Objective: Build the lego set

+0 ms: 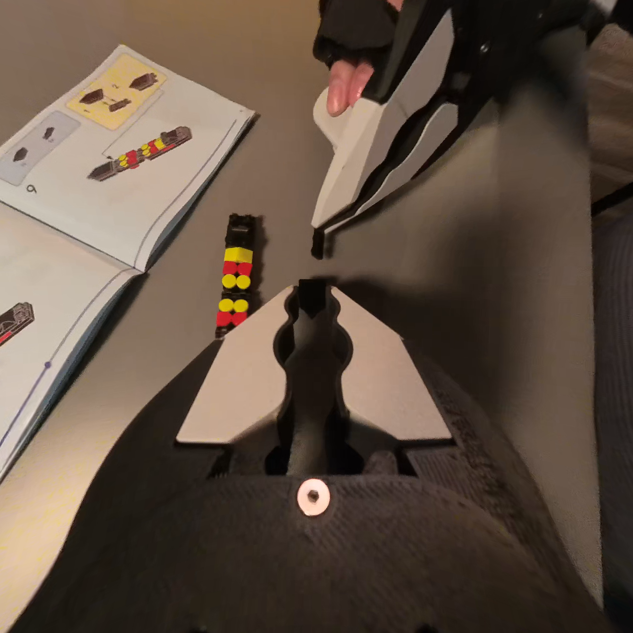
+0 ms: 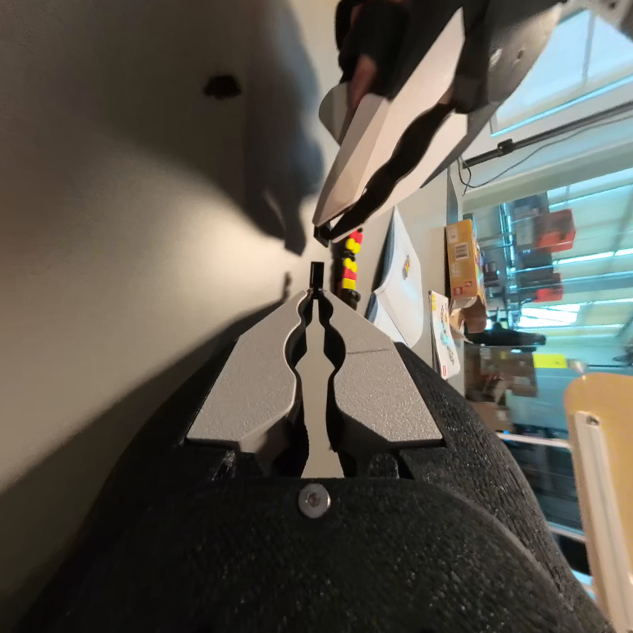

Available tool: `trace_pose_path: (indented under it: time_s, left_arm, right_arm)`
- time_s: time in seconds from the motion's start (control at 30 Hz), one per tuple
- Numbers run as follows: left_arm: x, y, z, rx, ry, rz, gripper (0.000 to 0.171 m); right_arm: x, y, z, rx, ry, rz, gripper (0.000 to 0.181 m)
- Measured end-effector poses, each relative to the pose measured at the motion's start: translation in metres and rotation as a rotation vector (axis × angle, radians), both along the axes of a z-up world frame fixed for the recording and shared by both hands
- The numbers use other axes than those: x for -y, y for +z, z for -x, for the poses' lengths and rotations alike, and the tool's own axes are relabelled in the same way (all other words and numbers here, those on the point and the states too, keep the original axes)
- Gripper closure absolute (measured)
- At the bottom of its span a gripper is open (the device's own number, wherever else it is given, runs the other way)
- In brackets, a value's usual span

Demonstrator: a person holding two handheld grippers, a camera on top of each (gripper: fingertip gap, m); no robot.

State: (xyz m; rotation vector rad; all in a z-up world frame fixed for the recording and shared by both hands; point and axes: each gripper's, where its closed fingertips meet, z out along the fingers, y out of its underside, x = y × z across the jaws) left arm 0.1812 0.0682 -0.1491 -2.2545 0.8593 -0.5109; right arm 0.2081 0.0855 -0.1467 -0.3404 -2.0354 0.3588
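A long black lego strip with red and yellow round studs lies on the dark table; it also shows in the right wrist view. My left gripper is shut on a small black piece, just right of the strip. My right gripper is shut on another small black piece. The two held pieces face each other tip to tip with a small gap. Each gripper shows in the other's view: the right one, the left one.
An open instruction booklet lies left of the strip. A loose black piece lies farther off on the table. An orange box and a second booklet stand past the table. A gloved hand holds the right gripper. Some 4 centimetres of space lies between my two pairs of fingers.
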Motion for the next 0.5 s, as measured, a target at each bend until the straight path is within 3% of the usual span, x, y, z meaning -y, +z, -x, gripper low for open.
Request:
trace_pose_path:
  time_s: [0.13, 0.27, 0.37, 0.5]
  left_arm:
    - [0.001, -0.01, -0.002, -0.06, -0.024, -0.01, 0.157]
    - [0.003, -0.012, -0.009, -0.007, -0.039, 0.029, 0.156]
    - [0.003, -0.009, -0.011, 0.014, -0.046, 0.03, 0.135]
    - [0.005, 0.004, -0.026, 0.037, -0.072, -0.067, 0.134]
  right_arm:
    - [0.006, -0.004, -0.001, 0.004, 0.035, -0.058, 0.18]
    - [0.011, 0.0, 0.0, -0.024, 0.061, -0.131, 0.18]
    - [0.012, 0.001, 0.0, -0.039, 0.062, -0.16, 0.18]
    - [0.01, 0.004, 0.002, -0.082, 0.053, -0.194, 0.181]
